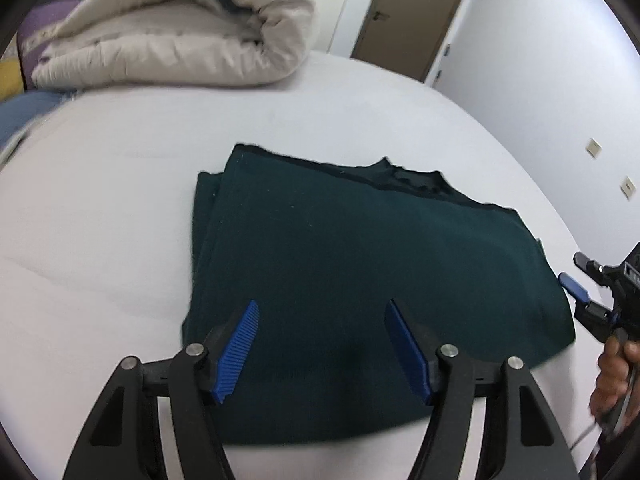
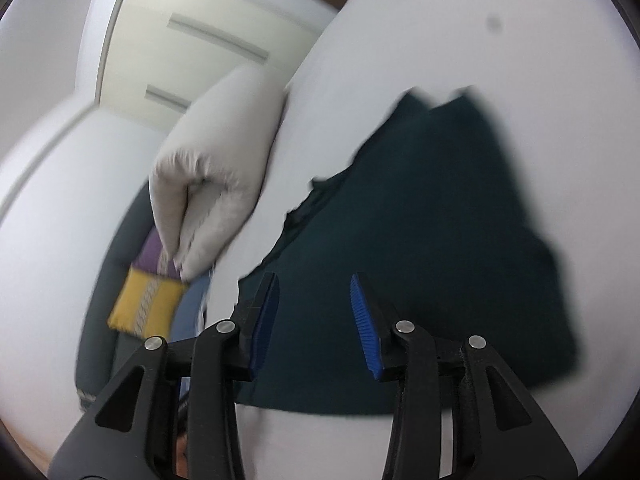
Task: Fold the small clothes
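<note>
Folded dark green garment lying flat on the white bed, toward its right edge; several layers show along the garment's left side, and a darker band runs along its far edge. No label, brand or writing can be read on it. Left gripper above the garment's near edge, jaws spread wide, holding nothing. Right gripper, jaws likewise apart and empty, over the garment's right side; this view is blurred. Rolled cream duvet at the bed's far left corner. Yellow and purple cushion beyond the duvet. Brown door in the white wall behind.
</note>
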Motion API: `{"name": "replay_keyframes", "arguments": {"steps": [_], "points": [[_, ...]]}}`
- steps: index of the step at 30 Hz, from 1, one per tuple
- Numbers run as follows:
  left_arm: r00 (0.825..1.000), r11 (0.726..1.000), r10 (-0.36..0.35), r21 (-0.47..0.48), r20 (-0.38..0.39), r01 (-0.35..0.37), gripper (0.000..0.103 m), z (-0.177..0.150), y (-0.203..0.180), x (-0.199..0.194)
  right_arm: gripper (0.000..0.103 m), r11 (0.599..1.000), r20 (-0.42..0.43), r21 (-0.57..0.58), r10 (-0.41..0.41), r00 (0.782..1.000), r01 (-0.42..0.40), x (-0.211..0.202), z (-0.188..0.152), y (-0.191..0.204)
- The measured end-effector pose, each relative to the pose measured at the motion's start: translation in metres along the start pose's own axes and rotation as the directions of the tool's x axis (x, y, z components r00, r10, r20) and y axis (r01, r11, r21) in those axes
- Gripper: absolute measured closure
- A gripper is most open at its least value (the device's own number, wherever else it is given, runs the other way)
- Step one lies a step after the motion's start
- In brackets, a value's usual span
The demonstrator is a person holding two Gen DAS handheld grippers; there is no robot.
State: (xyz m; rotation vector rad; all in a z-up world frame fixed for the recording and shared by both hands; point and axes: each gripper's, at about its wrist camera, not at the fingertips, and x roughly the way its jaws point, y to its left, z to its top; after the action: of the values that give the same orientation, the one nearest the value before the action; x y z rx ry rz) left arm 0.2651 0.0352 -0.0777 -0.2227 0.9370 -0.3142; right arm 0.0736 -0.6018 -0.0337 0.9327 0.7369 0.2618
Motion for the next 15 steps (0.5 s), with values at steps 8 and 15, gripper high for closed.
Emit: {"name": "replay_keyframes", "arguments": {"steps": [8,15], "points": [[0.999,0.998,0.049,0.037,-0.02,-0.049,0.034,0.008,0.003,0.041,0.065,0.997,-0.056,0.038,-0.072,0.996,0.074,0.055,0.027,-0.02],[1.0,0.999,-0.003,0.036,0.012,0.002,0.033,0.002,0.012,0.039,0.067,0.991,0.101,0.128,-0.056,0.993,0.042,-0.01,0.047,-0.074]]}}
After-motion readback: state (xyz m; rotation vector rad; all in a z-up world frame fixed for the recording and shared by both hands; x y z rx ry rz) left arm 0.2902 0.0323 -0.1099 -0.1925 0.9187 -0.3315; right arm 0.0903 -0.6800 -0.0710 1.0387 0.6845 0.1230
